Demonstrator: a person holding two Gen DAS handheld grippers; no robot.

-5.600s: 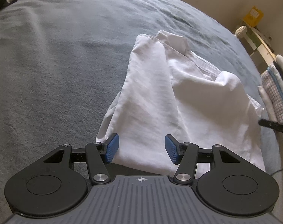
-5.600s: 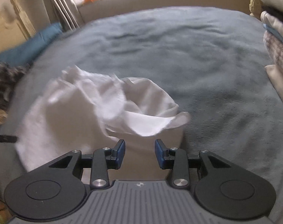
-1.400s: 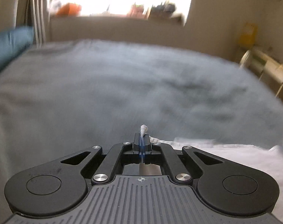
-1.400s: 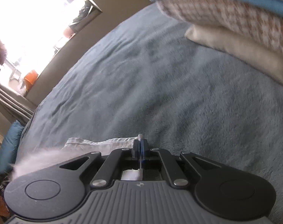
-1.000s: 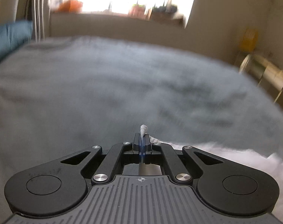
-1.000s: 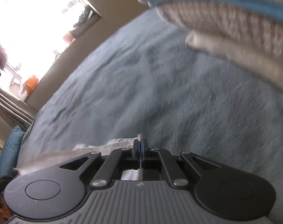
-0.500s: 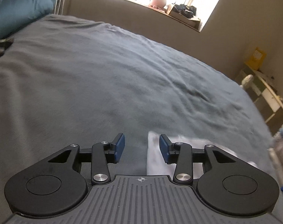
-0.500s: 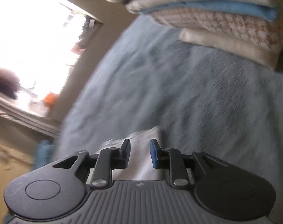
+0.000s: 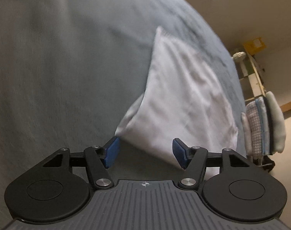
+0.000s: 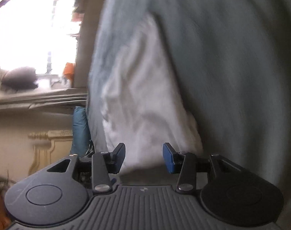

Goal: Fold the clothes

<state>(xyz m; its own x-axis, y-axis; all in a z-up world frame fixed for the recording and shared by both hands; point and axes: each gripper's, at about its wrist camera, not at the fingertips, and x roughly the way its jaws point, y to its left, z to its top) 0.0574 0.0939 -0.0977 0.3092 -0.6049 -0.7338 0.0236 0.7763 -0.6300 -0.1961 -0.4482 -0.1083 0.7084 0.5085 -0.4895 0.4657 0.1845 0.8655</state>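
In the left wrist view, the left gripper (image 9: 145,152) is seen at the lower centre of the frame with its blue pads (image 9: 112,152) spread wide apart and nothing held between them. A white garment (image 9: 181,103) is laid folded on the grey-blue bedspread (image 9: 59,67), stretching from the upper centre of the frame down to just beyond the pads; its near edge is seen between the two fingers, though contact cannot be made out. At the right edge of the frame a stack of folded clothes (image 9: 264,124) is seen, with a shelf unit (image 9: 255,72) and a yellow box (image 9: 255,45) above it. In the right wrist view, which is blurred and rotated, the right gripper (image 10: 144,158) is seen at the lower centre, its jaws likewise wide apart and empty. The white garment (image 10: 143,88) is spread through the centre of the frame on the bedspread (image 10: 231,57), its near end lying just ahead of the pads. A bright window (image 10: 30,28) fills the upper left, and a blue pillow (image 10: 79,130) is seen at the left below it.
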